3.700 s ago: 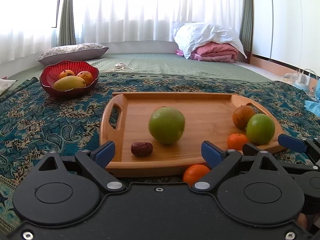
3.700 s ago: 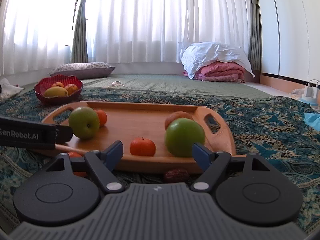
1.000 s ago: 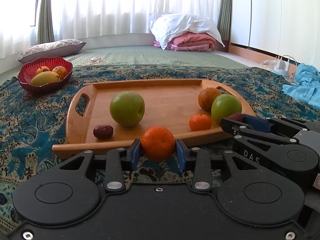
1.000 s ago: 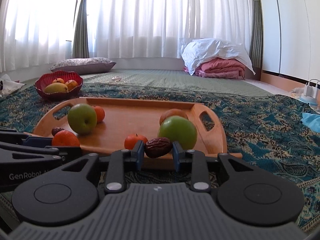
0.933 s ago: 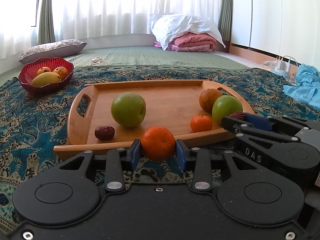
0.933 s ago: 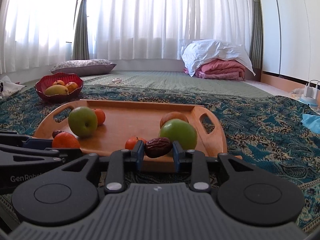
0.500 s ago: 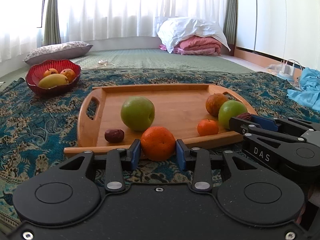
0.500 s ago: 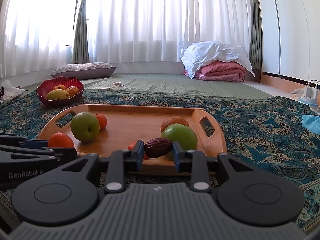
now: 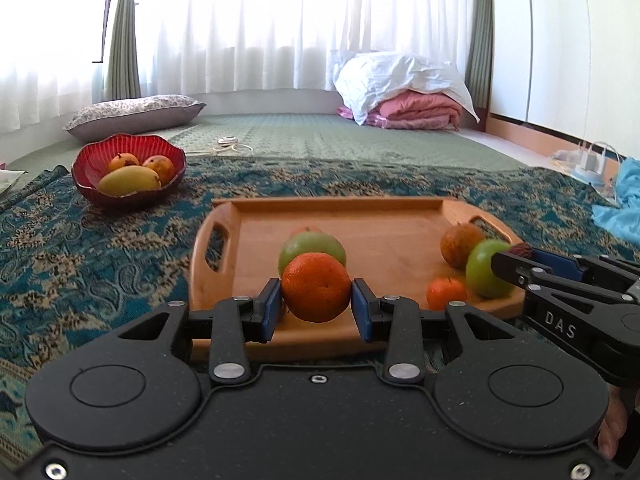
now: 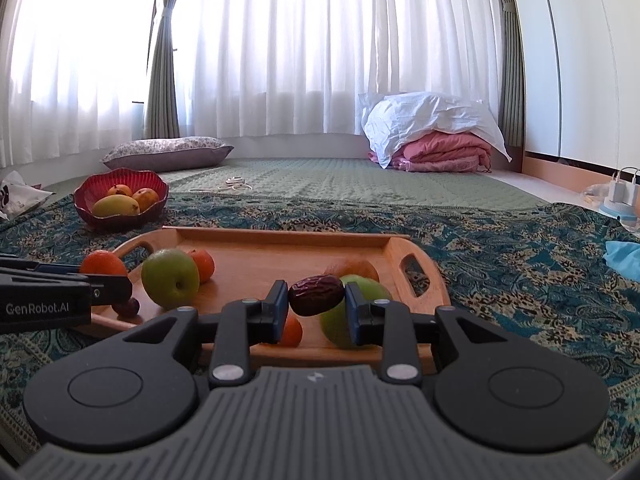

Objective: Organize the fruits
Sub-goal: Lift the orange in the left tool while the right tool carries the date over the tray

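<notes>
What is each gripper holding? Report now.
Left gripper: closed on an orange.
Right gripper: closed on a date.

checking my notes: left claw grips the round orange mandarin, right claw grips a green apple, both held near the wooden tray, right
Not quite. The right claw grips a wrinkled dark brown date, not a green apple; the right wrist view shows it. The left claw does grip the round orange mandarin, both held near the wooden tray.

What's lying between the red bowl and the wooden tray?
Only bare patterned blanket between the red bowl and the wooden tray; both wrist views show it.
</notes>
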Tool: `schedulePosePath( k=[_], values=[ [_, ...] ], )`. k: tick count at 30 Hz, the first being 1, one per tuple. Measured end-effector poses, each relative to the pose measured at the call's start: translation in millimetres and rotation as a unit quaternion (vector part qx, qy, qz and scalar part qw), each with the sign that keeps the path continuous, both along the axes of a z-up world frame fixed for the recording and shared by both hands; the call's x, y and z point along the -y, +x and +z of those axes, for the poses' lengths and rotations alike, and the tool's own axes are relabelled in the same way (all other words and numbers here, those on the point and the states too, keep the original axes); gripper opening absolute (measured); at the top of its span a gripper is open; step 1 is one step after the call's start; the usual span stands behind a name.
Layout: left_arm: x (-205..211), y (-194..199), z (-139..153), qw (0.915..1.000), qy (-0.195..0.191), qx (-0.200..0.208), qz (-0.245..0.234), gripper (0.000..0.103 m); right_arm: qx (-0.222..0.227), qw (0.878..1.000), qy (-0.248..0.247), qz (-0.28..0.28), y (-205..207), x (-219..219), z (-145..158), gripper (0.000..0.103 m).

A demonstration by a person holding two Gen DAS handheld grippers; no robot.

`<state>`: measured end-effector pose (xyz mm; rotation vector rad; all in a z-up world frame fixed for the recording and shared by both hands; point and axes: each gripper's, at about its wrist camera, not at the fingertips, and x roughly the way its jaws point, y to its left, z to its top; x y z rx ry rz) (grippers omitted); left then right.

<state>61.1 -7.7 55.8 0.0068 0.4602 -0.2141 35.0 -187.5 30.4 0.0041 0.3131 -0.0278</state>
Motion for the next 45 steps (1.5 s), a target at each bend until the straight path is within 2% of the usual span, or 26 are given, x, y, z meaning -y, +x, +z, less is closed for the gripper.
schedulePosePath(
  k=[10,15,21,27,30,35,45],
  values=[
    [-12.0,38.2,26.8,0.9998,-0.002,0.006,0.017,0.035,0.007,1.0,0.008,0.007,31.3,-0.3,20.0,0.035],
    [-15.4,70.1,33.8,0.9995,-0.016,-0.021,0.014,0.035,-0.002,1.0,0.003,0.012,54.4,4.3,32.0,0.035],
    [-9.0,117.8,42.2,0.9986,-0.012,-0.051,0.004,0.035,-0.069,0.997,0.044,0.014,105.9,27.7,48.3,0.035],
    [0.2,177.2,42.0,0.9918,-0.034,-0.121,-0.02,0.035,-0.174,0.983,0.061,0.015,163.8,48.2,46.4,0.035],
    [4.6,202.6,32.5,0.9877,-0.034,-0.151,-0.022,0.035,-0.205,0.977,0.065,0.008,183.0,55.2,43.0,0.035],
    [7.5,232.3,12.0,0.9813,-0.026,-0.191,-0.008,0.035,-0.241,0.969,0.059,0.003,203.8,57.1,33.8,0.035],
    [17.1,244.8,-5.5,0.9816,0.012,-0.19,-0.003,0.035,-0.265,0.963,0.056,-0.002,219.7,54.4,15.6,0.035]
  ],
)
